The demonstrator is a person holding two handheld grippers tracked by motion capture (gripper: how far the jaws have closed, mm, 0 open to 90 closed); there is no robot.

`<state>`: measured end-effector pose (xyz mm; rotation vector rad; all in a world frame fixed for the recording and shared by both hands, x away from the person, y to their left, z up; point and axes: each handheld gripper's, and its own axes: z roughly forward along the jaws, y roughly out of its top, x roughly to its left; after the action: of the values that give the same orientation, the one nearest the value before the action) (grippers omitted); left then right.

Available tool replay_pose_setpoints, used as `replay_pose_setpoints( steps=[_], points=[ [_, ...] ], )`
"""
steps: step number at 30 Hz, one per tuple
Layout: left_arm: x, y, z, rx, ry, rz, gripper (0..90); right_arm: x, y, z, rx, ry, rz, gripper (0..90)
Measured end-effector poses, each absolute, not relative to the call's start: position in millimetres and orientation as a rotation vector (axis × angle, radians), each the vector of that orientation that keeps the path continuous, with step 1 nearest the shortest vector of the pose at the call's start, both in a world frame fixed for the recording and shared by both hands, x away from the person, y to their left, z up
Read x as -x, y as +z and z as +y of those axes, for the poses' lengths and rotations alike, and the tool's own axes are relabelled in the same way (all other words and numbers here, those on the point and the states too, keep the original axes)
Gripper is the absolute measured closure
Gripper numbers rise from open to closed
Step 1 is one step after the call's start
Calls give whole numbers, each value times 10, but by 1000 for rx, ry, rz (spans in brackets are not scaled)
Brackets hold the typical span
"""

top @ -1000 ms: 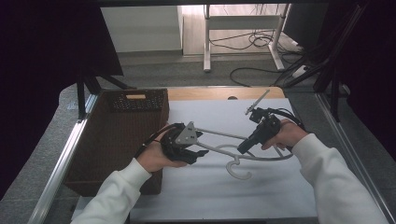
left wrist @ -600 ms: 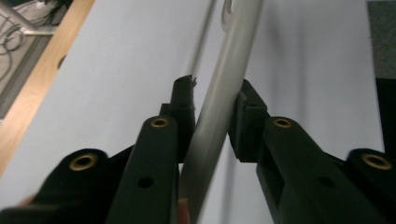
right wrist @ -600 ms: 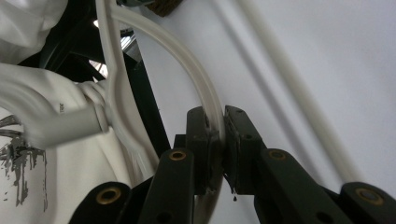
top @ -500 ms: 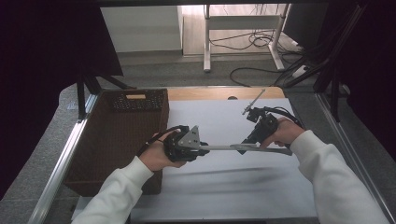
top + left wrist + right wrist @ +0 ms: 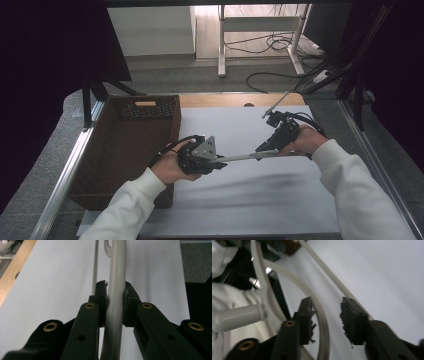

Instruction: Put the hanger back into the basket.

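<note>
Here, high view: I see the left gripper (image 5: 200,159) and right gripper (image 5: 276,139) above the white worktop (image 5: 260,200), w/ a pale plastic hanger (image 5: 240,157) spanning between them, seen edge-on as a thin bar.

Left gripper view: the jaws are closed tight on the hanger's thick bar (image 5: 115,290), pads touching it on both sides; the hook end (image 5: 108,247) shows at top, and a thinner rod (image 5: 95,265) runs just beside the bar.

Right gripper view: the right gripper (image 5: 325,315) has its jaws parted, approx. half open, w/ nothing between the pads. A curved hanger section (image 5: 319,310) passes just beside the left-hand jaw; a straight rod (image 5: 332,275) runs behind the other. Picture is blurred.

High view, left side: a dark wicker basket (image 5: 125,145) sits beside the worktop, just left of the left hand (image 5: 172,167). White sleeves (image 5: 350,195) enter from the bottom.
</note>
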<state>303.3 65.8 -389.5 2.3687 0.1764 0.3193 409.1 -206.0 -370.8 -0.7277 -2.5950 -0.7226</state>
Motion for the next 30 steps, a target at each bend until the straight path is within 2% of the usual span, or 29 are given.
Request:
replay_pose_setpoints(
  steps=[5,8,9,14,18,24,30],
  points=[
    [-3053,-3837,641,-2326,319,173,804,-4090,-3516,-2169,776,-933,-2667,478],
    [-3051,-3840,619,-2340,302,147,803,-4089,-3533,-2171,792,-894,-2650,452],
    [-3032,-3847,582,-2344,291,124,801,-4081,-3558,-2152,802,-829,-2638,415],
    [-3006,-3911,474,-2406,305,103,799,-4083,-3610,-2089,796,-783,-2647,343],
    [-3033,-3886,493,-2390,309,119,800,-4105,-3571,-2118,825,-840,-2640,333],
    [-3081,-3861,562,-2373,315,180,800,-4104,-3329,-2383,943,-1076,-2623,324],
    [-3098,-3822,630,-2343,313,220,801,-3919,-3172,-2686,1080,-1264,-2628,308]
  ],
)
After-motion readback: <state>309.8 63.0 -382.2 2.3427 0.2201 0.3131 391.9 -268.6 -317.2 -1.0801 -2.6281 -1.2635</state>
